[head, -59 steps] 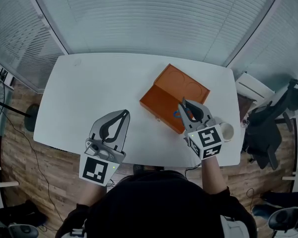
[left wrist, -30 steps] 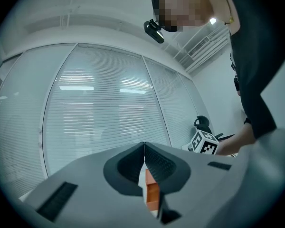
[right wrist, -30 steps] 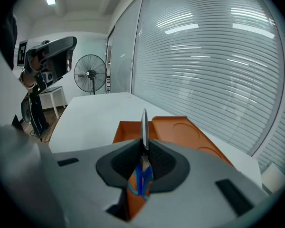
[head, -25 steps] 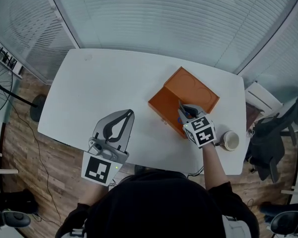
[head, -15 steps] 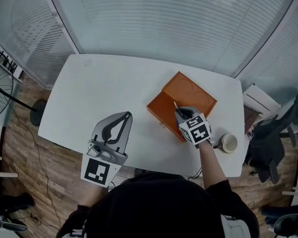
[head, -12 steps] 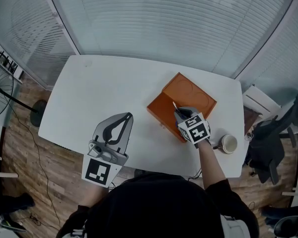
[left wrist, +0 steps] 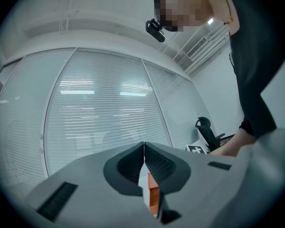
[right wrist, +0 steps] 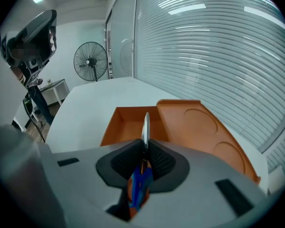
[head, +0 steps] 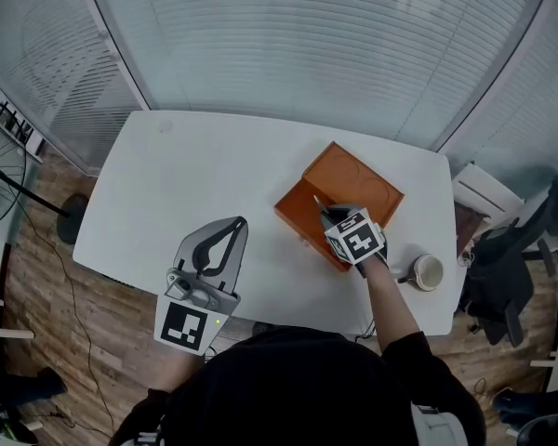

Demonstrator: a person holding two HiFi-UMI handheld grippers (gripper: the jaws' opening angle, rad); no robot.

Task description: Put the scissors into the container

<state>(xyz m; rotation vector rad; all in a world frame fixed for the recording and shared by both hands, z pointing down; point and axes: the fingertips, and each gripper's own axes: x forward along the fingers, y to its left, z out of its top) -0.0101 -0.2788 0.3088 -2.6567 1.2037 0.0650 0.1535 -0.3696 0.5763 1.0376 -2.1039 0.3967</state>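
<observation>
Our left gripper (head: 234, 223) is nearest to us. It hangs well to the left of the orange box (head: 296, 219), over the near side of the white table (head: 167, 165). Its two jaws are pressed together at the tips and there is nothing between them. In the left gripper view, a thin bit of the orange box shows through the slit below the tips.

Our right gripper (right wrist: 145, 145) is at the near right corner of the orange box. Its jaws squeeze tight on the scissors (right wrist: 145, 121). The blue and orange handles sit low between the jaws, on our side. The thin silver blade sticks out past the tips and points over the open part of the box. The scissors are not lying in the box; the gripper holds them up. We cannot tell if the blade tip touches the box.

The box's lid (head: 353, 179) is open and lies flat on the far right side of the box, with two round shapes pressed into it.

A mug (head: 426, 271) stands on the table just right of the box. A black chair (head: 521, 221) is farther right of the box, off the table. A fan (right wrist: 90, 61) stands far to the left of the box. Past the box, long window blinds (head: 298, 45) fill the wall.
</observation>
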